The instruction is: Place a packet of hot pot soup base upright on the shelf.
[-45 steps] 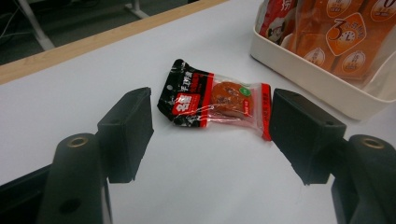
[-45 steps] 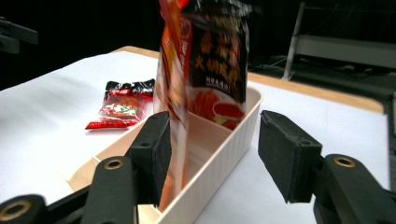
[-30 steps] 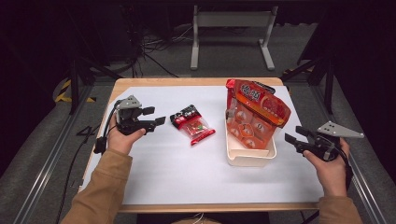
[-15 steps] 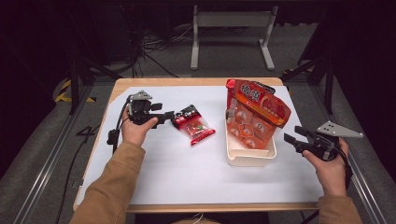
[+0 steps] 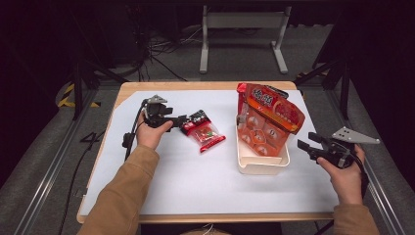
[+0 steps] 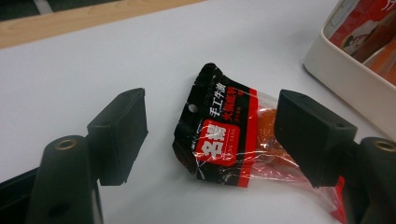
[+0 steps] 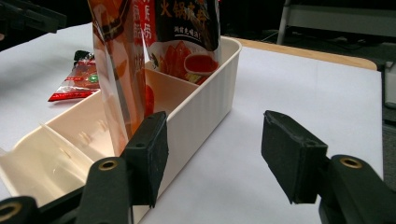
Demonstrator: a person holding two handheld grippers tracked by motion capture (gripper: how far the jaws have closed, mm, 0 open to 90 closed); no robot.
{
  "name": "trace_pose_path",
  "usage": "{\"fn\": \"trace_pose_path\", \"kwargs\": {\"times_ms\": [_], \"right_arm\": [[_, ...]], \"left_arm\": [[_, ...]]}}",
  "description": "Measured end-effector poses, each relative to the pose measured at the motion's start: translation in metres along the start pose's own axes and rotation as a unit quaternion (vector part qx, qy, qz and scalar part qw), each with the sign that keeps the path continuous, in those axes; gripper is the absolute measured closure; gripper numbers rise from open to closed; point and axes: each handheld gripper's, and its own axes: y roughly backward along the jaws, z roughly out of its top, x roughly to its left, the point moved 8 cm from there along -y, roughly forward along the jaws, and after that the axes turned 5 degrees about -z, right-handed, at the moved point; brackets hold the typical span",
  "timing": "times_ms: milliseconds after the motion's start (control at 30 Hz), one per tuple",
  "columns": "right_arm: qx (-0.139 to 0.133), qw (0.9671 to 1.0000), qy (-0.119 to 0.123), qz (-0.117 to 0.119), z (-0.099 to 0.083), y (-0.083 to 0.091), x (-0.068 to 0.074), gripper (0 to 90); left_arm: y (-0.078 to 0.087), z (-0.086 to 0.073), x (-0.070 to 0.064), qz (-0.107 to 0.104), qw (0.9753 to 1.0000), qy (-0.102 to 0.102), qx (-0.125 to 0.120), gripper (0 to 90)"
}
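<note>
High view: the left gripper [image 5: 180, 119] has moved right since a second ago and now reaches the small red-and-black snack packet [image 5: 203, 129], its jaws spread on either side of the packet's black end. The right gripper [image 5: 306, 143] stays just right of the white tray [image 5: 262, 165], jaws spread, gripping nothing. Large orange snack bags [image 5: 266, 122] stand in the tray.

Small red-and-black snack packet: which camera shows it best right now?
The left gripper view: the snack packet lies close up between the open left gripper jaws, print readable. The high view shows it small at those jaws; the right gripper view shows one end past the white bin.
</note>
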Motion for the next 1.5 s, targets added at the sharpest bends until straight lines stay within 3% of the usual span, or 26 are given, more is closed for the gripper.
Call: {"fn": "trace_pose_path", "kwargs": {"times_ms": [167,333,433,700,1000,1133,1200,1267,1400,1500], "right_arm": [[0.001,1.0000,-0.004,0.002,-0.001,-0.001,0.000,40.8],[0.003,1.0000,-0.009,0.003,-0.003,-0.003,0.000,40.6],[0.007,0.9999,-0.009,0.003,-0.004,-0.004,0.001,40.6],[0.003,0.9999,-0.011,0.005,-0.004,-0.003,0.000,40.4],[0.005,0.9999,-0.012,0.006,-0.005,-0.004,0.000,40.2],[0.006,0.9999,-0.012,0.005,-0.005,-0.005,0.000,40.1],[0.006,0.9999,-0.012,0.005,-0.005,-0.005,0.000,40.1],[0.006,0.9999,-0.012,0.006,-0.005,-0.004,0.001,40.1],[0.007,0.9999,-0.012,0.006,-0.005,-0.005,0.001,40.0],[0.007,0.9999,-0.010,0.006,-0.005,-0.005,0.001,39.9]], "left_arm": [[-0.013,-0.008,0.004,0.002,0.9997,0.014,0.019,20.4],[-0.024,-0.017,0.007,0.022,0.9984,0.026,0.046,18.2],[-0.028,-0.020,0.009,0.028,0.9978,0.023,0.056,19.3],[-0.036,-0.024,0.009,0.016,0.9974,0.034,0.062,26.7],[-0.041,-0.029,0.008,-0.015,0.9965,0.046,0.068,32.9],[-0.042,-0.030,0.006,-0.029,0.9963,0.041,0.070,36.7],[-0.042,-0.030,0.005,-0.023,0.9967,0.031,0.071,38.8],[-0.041,-0.030,0.002,-0.029,0.9968,0.023,0.071,45.5],[-0.042,-0.030,-0.002,-0.022,0.9969,0.009,0.075,55.6],[-0.043,-0.030,-0.001,-0.005,0.9969,0.002,0.079,63.0]]}}
